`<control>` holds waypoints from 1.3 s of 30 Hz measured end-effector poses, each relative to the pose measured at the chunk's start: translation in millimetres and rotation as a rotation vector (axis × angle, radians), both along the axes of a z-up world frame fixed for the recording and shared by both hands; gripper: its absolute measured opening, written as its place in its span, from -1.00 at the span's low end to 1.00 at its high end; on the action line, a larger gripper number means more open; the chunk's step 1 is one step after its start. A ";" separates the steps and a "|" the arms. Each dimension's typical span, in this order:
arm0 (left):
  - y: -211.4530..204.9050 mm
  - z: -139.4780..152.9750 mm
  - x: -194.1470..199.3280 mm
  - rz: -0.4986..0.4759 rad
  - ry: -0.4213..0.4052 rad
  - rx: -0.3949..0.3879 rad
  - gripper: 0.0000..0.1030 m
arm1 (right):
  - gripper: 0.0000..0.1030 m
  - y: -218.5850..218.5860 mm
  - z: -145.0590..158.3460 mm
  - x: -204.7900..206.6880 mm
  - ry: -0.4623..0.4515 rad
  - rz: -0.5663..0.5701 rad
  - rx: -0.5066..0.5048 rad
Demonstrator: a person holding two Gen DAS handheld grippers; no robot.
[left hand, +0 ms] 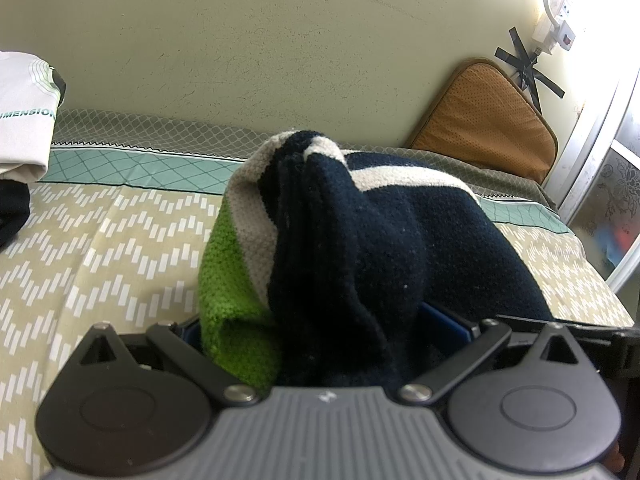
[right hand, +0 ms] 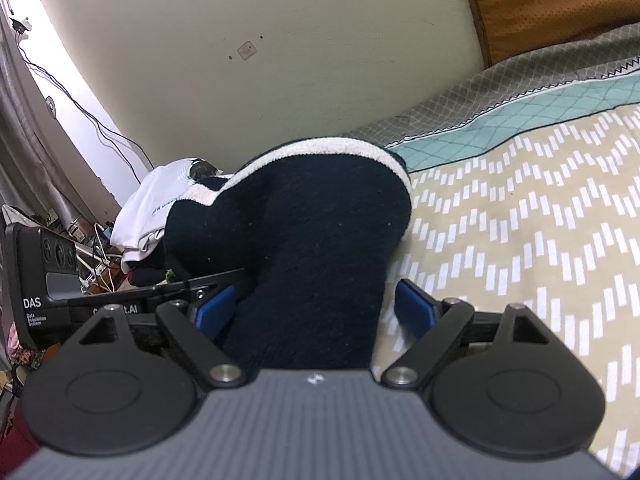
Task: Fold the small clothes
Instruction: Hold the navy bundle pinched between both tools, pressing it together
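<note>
Bunched navy knit garment [left hand: 400, 240], white stripes, green patch, on bedsheet [left hand: 100, 240].

A bundled knit garment [left hand: 360, 232] lay on the bed [left hand: 100, 240], between the fingers of both grippers. Behind the bed stood the wall [left hand: 280, 60]. A cushion [left hand: 488, 120] leaned against it at right; folded clothes [left hand: 24, 120] lay at left.
</note>
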State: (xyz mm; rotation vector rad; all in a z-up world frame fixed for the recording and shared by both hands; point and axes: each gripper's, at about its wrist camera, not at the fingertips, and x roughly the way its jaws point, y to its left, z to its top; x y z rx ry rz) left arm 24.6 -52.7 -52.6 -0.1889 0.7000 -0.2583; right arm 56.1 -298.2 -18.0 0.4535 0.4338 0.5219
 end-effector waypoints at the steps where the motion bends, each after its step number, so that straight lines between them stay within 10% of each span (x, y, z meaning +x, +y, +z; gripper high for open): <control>1: -0.1 0.0 -0.1 0.000 0.000 0.000 1.00 | 0.75 -0.7 -0.4 0.3 0.001 0.000 0.007; 39: 0.9 -1.5 0.3 -0.001 0.008 -0.005 1.00 | 0.75 -3.7 -0.5 -0.9 0.007 0.005 0.026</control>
